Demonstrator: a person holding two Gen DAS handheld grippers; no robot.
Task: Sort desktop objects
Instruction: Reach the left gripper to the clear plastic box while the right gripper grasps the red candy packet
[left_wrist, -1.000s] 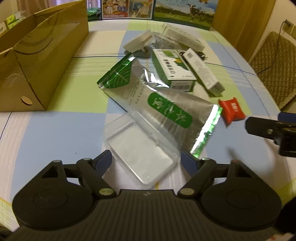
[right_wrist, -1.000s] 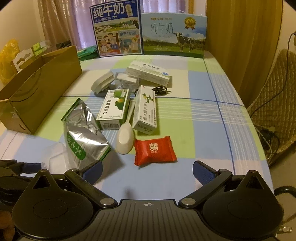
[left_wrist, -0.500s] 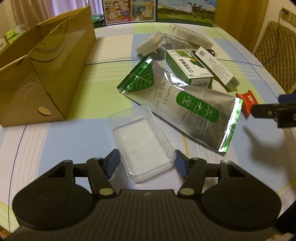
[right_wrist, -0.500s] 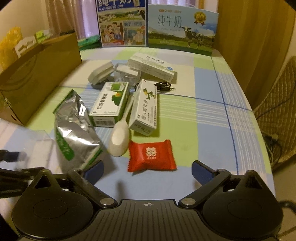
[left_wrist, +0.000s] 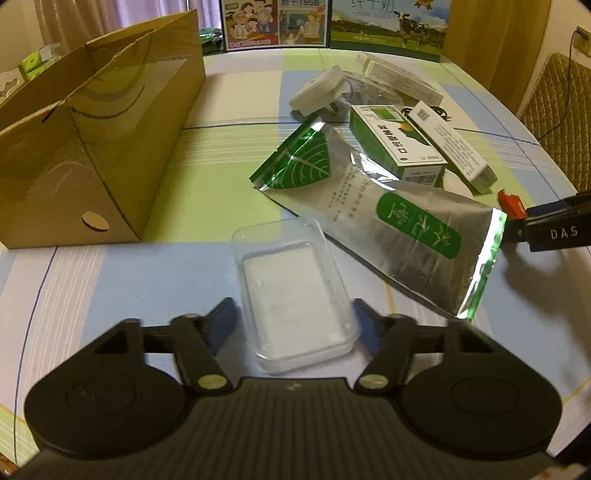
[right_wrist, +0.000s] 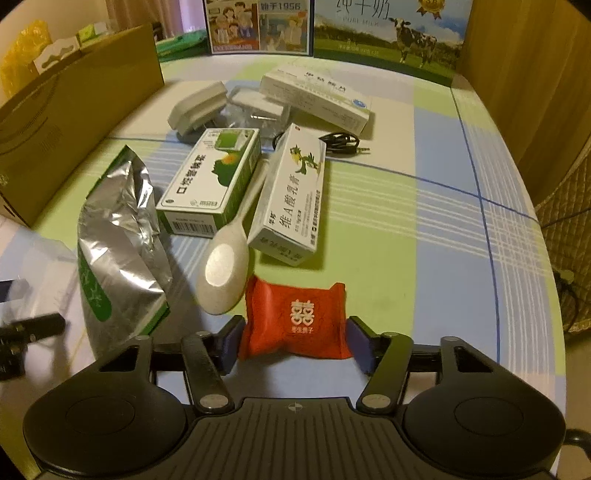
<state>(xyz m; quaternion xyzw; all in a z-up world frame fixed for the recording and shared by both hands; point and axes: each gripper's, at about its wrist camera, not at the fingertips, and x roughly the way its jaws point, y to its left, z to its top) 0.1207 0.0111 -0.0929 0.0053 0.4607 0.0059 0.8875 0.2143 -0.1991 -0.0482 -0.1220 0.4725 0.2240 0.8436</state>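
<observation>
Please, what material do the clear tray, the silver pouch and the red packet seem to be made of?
Clear tray: thin transparent plastic, glossy; the tablecloth shows through it.
Silver pouch: probably metallised foil film; it is mirror-bright, creased, with printed green patches.
Red packet: soft plastic wrapper, it seems; puffy, slightly shiny, with crimped ends.

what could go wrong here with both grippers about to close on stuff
1. The clear plastic tray sits skewed between the left gripper fingers; closing may flex the thin walls or squirt it out.
2. The red candy packet is soft and puffy; the right gripper might pinch only wrapper and slip.
3. The pale spoon and silver foil pouch lie close beside the packet, so a lift or sweep could nudge them.
</observation>
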